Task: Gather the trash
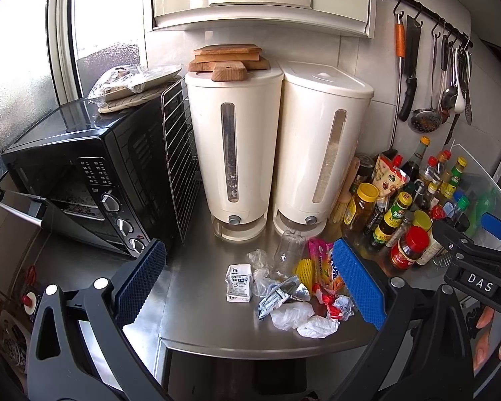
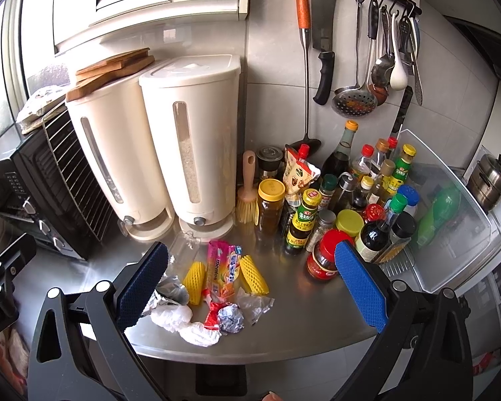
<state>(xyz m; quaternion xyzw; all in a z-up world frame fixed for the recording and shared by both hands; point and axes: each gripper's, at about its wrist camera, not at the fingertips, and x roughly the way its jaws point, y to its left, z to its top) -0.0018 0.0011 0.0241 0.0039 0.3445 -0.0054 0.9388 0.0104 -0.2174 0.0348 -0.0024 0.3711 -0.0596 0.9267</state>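
Note:
A heap of trash lies on the steel counter: a small white carton, a clear plastic bottle, a pink Mentos wrapper, yellow foam nets, crumpled white tissues and a foil ball. My left gripper hangs open above the heap, nothing between its blue pads. My right gripper is open too, over the heap's right side; in the left wrist view it shows at the right edge.
A black toaster oven with its door down stands left. Two cream grain dispensers stand behind the trash. Several sauce bottles and jars crowd the right. Utensils and a cleaver hang on a wall rail.

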